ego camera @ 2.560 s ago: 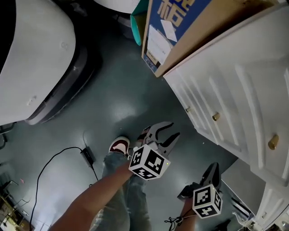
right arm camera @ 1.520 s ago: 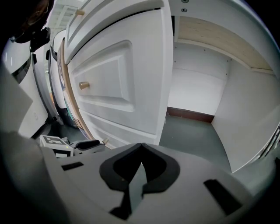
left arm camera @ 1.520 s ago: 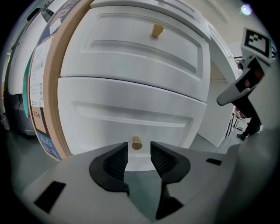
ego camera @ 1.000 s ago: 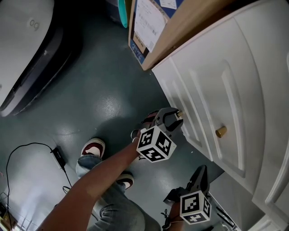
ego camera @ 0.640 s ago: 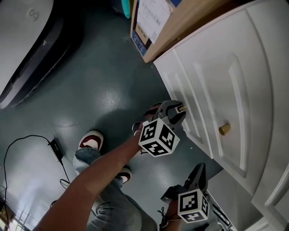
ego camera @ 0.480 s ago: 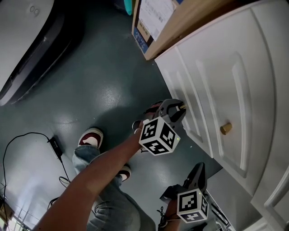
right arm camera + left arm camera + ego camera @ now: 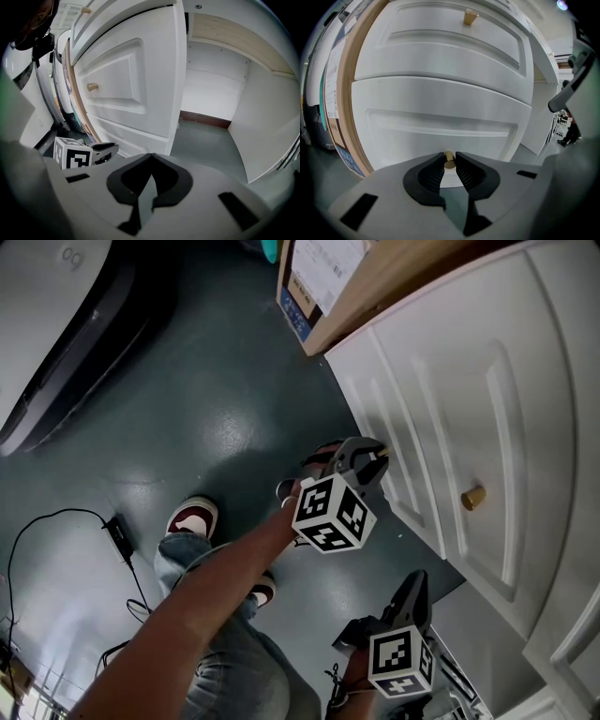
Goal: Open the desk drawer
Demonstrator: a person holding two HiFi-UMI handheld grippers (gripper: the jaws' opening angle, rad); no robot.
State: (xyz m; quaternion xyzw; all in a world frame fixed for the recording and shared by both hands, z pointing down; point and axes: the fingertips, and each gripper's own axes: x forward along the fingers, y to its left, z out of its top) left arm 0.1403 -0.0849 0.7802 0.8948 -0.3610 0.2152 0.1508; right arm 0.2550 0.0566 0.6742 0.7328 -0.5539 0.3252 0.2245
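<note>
So the grab looks done and the pull isn't. The left claw (image 7: pixel 371 456) has just been closing, and the left gripper view shows its pads pinched on the little brass knob (image 7: pixel 449 159) of the low drawer (image 7: pixel 440 117), low down at the right of the scene. The drawer itself isn't out at all: its front sits flush with the one above it. What's left, I'd say, is basically the whole opening, a straight pull back toward the person.

The right claw (image 7: pixel 151 155) hangs nearer and lower, jaws shut on nothing, doing no work.

Around it: a second knob (image 7: pixel 472 496) on the drawer above, a cardboard box (image 7: pixel 309 287) leaning against the desk's far end, a black cable (image 7: pixel 56 531) snaking over the floor at the left, and the open kneehole (image 7: pixel 220 93) at the right in the right gripper view.

Main thing in the way, I reckon, is the person's own shoe (image 7: pixel 192 517) and leg, parked just left of the drawer, where it'd slide out. The box looks clear of it.
</note>
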